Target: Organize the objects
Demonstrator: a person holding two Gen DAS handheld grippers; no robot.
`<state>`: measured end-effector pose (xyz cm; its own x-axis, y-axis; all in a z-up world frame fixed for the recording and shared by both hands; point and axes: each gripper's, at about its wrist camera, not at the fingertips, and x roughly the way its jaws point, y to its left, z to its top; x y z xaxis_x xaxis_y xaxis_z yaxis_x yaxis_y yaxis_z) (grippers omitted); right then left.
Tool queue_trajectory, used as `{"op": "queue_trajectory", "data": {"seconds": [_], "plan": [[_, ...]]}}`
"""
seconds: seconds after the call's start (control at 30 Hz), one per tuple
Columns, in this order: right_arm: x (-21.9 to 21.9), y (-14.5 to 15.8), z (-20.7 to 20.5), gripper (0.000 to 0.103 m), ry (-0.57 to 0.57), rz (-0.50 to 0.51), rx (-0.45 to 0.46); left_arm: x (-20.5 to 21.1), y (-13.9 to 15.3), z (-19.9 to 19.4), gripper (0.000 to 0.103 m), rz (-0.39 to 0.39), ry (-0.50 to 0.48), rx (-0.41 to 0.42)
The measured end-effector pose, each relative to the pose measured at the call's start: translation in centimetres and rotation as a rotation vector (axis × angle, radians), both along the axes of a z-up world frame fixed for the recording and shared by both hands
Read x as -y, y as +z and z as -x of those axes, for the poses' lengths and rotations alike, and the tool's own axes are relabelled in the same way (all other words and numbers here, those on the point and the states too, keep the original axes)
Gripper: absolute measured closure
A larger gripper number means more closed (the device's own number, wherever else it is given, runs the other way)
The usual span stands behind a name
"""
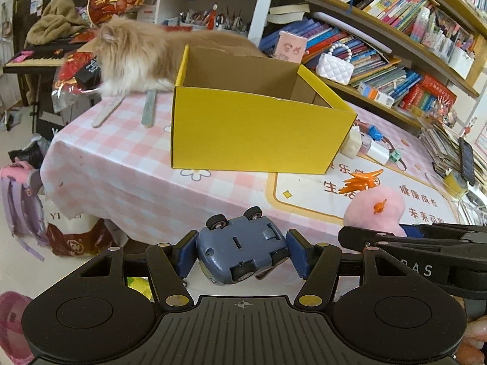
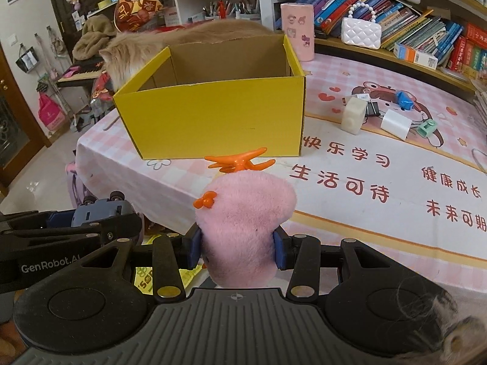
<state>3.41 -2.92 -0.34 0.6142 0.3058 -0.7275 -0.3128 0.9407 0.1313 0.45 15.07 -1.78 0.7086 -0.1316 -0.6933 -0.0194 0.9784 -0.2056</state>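
Yellow box (image 1: 255,130) hides the cat's (image 1: 134,51) body.

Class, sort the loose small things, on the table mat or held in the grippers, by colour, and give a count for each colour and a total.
Pink: 1, plush
Blue: 2, car, blue clip
Orange: 1, hair claw
White or cream: 2, cream block, white block
Green: 1, green clip
Black: 1, binder clip
Total: 8

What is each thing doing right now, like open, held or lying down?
yellow box: open, upright, looks empty.
toy car: upside down, held by left gripper.
pink plush toy: held by right gripper.
orange hair clip: lying on table.
cat: lying behind box.
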Motion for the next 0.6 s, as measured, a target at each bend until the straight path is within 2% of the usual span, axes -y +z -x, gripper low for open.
{"op": "queue_trajectory", "data": {"seconds": [0.6], "plan": [[-1.9,0.5,1.3,0.062,-0.022,-0.001,0.013,-1.9,0.7,1.1,0.042,0.005,-0.009,0.035]]}}
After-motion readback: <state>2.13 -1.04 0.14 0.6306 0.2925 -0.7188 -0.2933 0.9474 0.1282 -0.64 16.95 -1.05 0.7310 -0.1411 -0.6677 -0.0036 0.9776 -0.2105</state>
